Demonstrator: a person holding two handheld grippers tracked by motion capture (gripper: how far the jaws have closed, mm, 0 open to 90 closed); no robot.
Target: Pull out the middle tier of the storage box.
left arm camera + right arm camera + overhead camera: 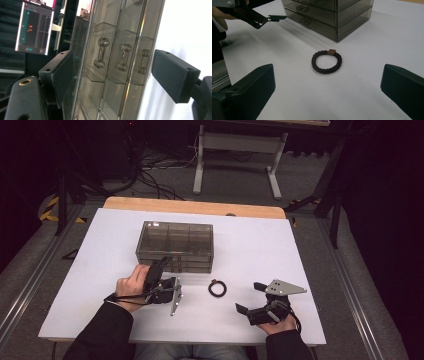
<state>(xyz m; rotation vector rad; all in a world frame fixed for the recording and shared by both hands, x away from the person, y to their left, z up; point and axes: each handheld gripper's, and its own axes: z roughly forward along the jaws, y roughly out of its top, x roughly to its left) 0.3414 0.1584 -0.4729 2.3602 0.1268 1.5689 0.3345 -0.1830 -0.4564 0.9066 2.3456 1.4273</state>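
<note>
A white table (260, 245) stands on grey carpet in a dark room, bare toward its right edge. The left gripper (162, 270) gapes around the smoky drawer box's (175, 240) front, pads not touching. The right gripper (250, 299) rests wide open and empty, facing the braided hair tie (217, 288) just before the box.

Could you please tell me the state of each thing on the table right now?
Smoky transparent plastic drawer box: upright, all drawers shut.
Dark braided hair tie ring: flat on the white table top, untouched.
Left tongs: open, straddling the box's drawer front, pads not pressing.
Right tongs: open wide, nothing held, aimed at the ring.
</note>
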